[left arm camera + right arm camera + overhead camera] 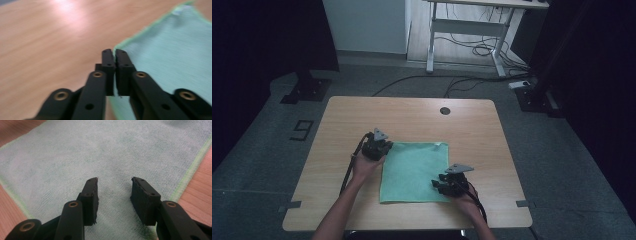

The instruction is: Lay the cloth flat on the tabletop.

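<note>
left gripper [383, 146] pinches the cloth [414, 172] at its far left corner; right gripper [439, 184] hovers half open over the near right corner, gripping nothing.

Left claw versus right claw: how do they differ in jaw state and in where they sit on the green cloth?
The left claw has its jaws closed on the green cloth's far left corner edge; the right claw has its jaws apart, gripping nothing. The left claw sits at the cloth's corner; the right claw is over the cloth's near right part. Both are black, two-jawed and hand-held.
</note>
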